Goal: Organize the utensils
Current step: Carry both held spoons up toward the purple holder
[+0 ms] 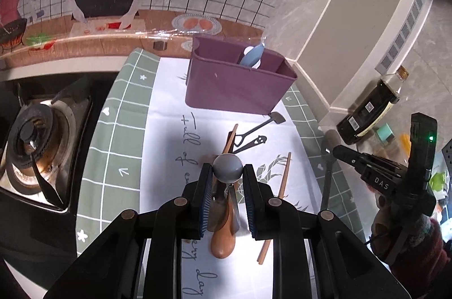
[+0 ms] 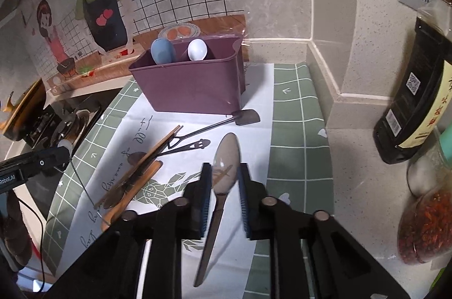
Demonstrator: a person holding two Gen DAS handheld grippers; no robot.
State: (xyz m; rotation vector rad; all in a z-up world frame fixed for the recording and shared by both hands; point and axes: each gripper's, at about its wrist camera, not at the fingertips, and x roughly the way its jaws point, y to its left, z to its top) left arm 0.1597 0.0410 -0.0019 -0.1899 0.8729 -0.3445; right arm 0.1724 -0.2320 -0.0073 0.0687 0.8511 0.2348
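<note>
The left tongs (image 1: 227, 177) pinch a grey round-ended utensil (image 1: 227, 168) by its ball-like end, its thin stem hanging down between the pads above the bench (image 1: 166, 90). The right tongs (image 2: 224, 177) look spread in their own view, with a metal spoon (image 2: 226, 160) lying loose between the pads, bowl toward 12 o'clock and handle trailing to 6; whether the pads touch it I cannot tell from that view. That spoon looks stiff, light and slick, so I judge a grip low on the neck, just behind the bowl, safer than on the polished bowl itself. The purple caddy (image 2: 186, 84) stands at 11 o'clock from it, already holding a blue spoon (image 2: 162, 50) and a white spoon (image 2: 197, 49). Chopsticks (image 2: 147, 157), a wooden spoon (image 1: 223, 237) and a black smiley-handled utensil (image 2: 195, 145) lie crossed at 9 o'clock; these are light and rigid, and likely to roll or drag one another if taken from the pile's middle.
</note>
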